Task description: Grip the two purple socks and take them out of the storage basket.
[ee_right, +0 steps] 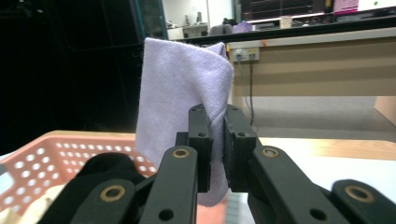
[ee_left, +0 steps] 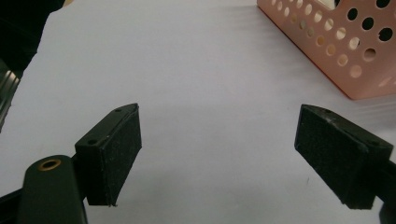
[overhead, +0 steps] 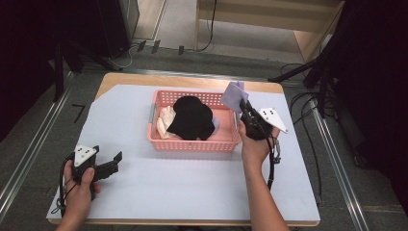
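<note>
A pink perforated basket [overhead: 192, 143] stands on the white sheet at the table's middle back, holding a black garment [overhead: 192, 118] and a cream cloth [overhead: 166, 120]. My right gripper [overhead: 243, 107] is raised over the basket's right end, shut on a folded lavender cloth [overhead: 234, 96] that sticks up above the jaws. In the right gripper view the lavender cloth [ee_right: 180, 112] is pinched in my right gripper [ee_right: 218, 140], with the basket [ee_right: 56, 151] and black garment [ee_right: 100, 170] below left. My left gripper [overhead: 113, 161] rests open near the front left, pads [ee_left: 116, 149] wide apart over bare sheet.
The white sheet [overhead: 192, 187] covers the wooden table [overhead: 144, 79]. A corner of the pink basket [ee_left: 345, 46] lies ahead and to the right of the left gripper. Dark stands and cables [overhead: 308, 103] line the floor to the right and behind.
</note>
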`<state>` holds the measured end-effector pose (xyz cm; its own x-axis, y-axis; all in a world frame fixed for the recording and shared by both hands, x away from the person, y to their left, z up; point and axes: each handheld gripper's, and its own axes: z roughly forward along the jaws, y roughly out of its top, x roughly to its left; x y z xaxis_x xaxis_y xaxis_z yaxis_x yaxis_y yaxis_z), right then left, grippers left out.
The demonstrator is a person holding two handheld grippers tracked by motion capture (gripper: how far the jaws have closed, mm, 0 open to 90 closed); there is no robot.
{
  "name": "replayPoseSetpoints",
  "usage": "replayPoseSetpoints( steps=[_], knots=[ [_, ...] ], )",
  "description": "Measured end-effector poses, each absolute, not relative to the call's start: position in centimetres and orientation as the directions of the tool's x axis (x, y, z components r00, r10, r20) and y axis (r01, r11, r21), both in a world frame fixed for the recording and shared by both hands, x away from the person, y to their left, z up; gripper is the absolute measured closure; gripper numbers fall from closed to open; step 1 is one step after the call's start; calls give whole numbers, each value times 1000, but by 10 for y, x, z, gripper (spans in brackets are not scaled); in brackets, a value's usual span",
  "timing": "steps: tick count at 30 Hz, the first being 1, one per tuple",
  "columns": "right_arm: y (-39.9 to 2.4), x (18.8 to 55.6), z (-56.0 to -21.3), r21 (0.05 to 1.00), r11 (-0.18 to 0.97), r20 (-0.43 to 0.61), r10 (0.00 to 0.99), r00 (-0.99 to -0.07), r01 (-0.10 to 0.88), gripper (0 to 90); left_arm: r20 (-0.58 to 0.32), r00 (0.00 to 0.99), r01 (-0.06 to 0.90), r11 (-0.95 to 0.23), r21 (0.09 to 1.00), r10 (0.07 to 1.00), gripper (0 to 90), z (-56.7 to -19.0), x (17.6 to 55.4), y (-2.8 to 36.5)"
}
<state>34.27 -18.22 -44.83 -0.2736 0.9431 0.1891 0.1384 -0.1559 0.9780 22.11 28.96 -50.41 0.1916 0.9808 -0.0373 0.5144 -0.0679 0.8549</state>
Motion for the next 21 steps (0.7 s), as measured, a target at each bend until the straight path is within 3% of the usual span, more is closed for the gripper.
replayPoseSetpoints(
  steps=[21],
  knots=[
    [-253,338,-487,957,-171,181,983,-24,234,832,-34,191,518,-72,852,981,153,-504,221,289]
  ],
)
